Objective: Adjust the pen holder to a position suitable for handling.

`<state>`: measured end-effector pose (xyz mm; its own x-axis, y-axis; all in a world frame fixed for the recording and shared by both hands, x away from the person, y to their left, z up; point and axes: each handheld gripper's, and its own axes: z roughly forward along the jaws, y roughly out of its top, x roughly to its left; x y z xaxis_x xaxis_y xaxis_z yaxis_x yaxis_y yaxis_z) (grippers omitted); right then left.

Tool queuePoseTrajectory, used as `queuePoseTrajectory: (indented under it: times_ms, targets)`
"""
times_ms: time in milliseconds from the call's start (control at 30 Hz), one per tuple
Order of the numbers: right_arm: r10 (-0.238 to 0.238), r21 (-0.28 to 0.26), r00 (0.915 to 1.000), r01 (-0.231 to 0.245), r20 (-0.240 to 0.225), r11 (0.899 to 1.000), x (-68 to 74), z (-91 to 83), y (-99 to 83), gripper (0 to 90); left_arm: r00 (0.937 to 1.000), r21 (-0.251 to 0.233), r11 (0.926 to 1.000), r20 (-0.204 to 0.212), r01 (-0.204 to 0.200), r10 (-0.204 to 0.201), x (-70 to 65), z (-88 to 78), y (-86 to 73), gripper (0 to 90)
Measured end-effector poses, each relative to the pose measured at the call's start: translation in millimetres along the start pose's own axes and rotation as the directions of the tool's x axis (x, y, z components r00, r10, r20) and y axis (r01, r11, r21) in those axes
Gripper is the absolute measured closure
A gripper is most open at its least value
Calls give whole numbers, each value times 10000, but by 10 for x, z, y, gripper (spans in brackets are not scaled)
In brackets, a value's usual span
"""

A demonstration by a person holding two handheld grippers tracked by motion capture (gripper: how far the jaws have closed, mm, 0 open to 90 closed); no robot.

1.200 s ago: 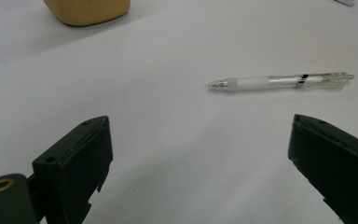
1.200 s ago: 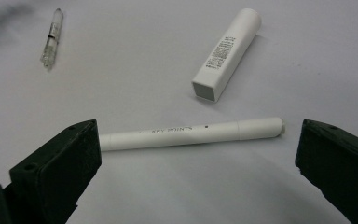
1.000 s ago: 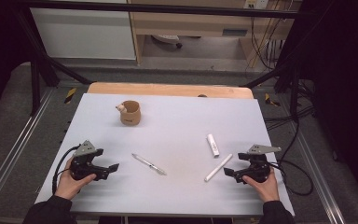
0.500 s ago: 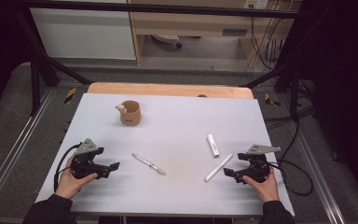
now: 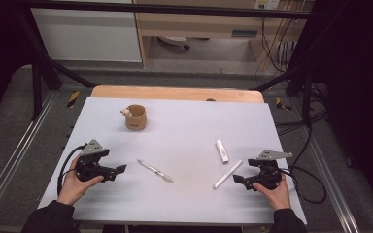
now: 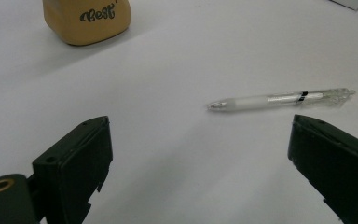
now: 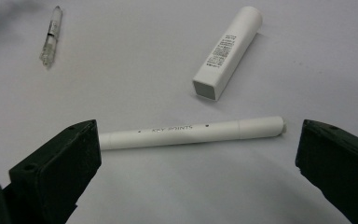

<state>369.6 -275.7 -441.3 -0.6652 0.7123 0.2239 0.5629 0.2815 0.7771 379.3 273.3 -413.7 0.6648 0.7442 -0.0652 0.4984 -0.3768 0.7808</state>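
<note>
white table [image 5: 184,126]: cup [image 5: 136,117] far back (pens [image 5: 155,170] nearer tools).

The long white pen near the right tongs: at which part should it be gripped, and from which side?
Probably grip the long white pen mid-barrel, from above. It lies flat across the open right tongs, so the jaws would close across its narrow width.

A clear plastic ballpoint pen [image 5: 155,170] lies flat left of a slim white round marker [image 5: 227,174], which rests diagonally just below a short white square-ended tube [image 5: 221,151].
</note>
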Motion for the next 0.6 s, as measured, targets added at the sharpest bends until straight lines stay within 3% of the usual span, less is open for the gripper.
queuePoseTrajectory:
  times_ms: [600]
  targets:
    - [-72,137,10000,71,61,9999,0,16,-2,7,9991,-18,9994,-257,-344,344,-13,9,340,64]
